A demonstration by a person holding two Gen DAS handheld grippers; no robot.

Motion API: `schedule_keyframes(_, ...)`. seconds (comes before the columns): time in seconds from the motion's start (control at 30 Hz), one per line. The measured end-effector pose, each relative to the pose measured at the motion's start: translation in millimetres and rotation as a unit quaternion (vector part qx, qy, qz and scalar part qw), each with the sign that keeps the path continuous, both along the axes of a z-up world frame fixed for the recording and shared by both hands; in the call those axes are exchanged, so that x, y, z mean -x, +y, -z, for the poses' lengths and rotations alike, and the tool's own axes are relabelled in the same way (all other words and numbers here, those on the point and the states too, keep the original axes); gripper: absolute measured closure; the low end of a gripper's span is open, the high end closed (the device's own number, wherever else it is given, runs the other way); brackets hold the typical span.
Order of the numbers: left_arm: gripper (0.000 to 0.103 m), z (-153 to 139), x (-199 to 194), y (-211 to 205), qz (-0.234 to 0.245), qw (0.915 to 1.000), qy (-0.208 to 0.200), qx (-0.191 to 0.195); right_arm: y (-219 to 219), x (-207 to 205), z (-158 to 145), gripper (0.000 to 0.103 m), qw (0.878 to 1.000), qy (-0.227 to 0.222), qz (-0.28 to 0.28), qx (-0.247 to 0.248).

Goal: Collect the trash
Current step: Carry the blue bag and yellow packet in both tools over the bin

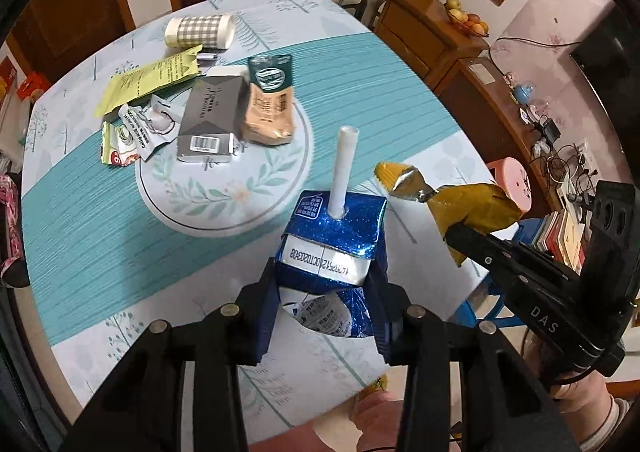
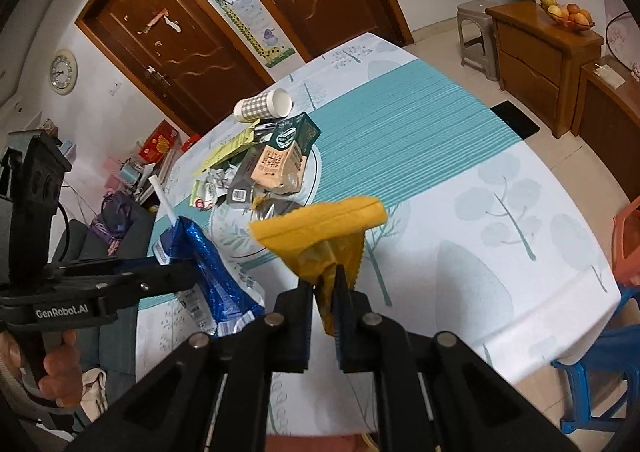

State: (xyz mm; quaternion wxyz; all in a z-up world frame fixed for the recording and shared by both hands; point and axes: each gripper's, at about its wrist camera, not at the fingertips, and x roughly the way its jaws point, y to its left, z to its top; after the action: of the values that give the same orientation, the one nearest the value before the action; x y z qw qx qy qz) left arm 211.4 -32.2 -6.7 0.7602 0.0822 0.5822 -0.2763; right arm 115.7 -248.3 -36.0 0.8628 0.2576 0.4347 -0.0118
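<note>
A blue drink carton (image 1: pixel 332 248), straw upright, is being clamped by the left tool (image 1: pixel 324 316) and a yellow wrapper (image 2: pixel 324 236) by the closed right tool (image 2: pixel 324 292), both being held above the bench (image 2: pixel 480 155), with the trash heap (image 1: pixel 208 107) lying ahead.

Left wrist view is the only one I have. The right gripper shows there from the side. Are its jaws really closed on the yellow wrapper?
Observer: Yes. From its own camera, the right gripper pinches the yellow wrapper by its crumpled lower end, with the pads pressed together on it.
Operator: How does my carton look from outside?
Observer: The left gripper clamps the blue carton. The carton's side is crushed in, and its lower part hangs crumpled below the fingers.
Operator: Is there anything on the floor past the table?
Observer: A dark mat lies beside the table.
</note>
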Motion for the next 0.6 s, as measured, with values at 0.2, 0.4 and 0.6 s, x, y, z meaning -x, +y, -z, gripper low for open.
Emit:
schedule_keyframes(0.2,0.064,-6,44,-14,0.001,0.9999,-0.015,0.006,-6,25,-8,0.097,1.000,-0.014,-0.019,-0.004)
schedule_keyframes(0.4,0.064,-8,106,-25,-0.019,0.9988,-0.043,0.011,-18,65,-14,0.098,0.999,-0.028,-0.041,-0.015)
schedule_keyframes(0.6,0.064,3,167,-33,-0.056,0.9973,-0.046,0.014,-31,116,-9,0.098,0.997,-0.018,-0.068,-0.018)
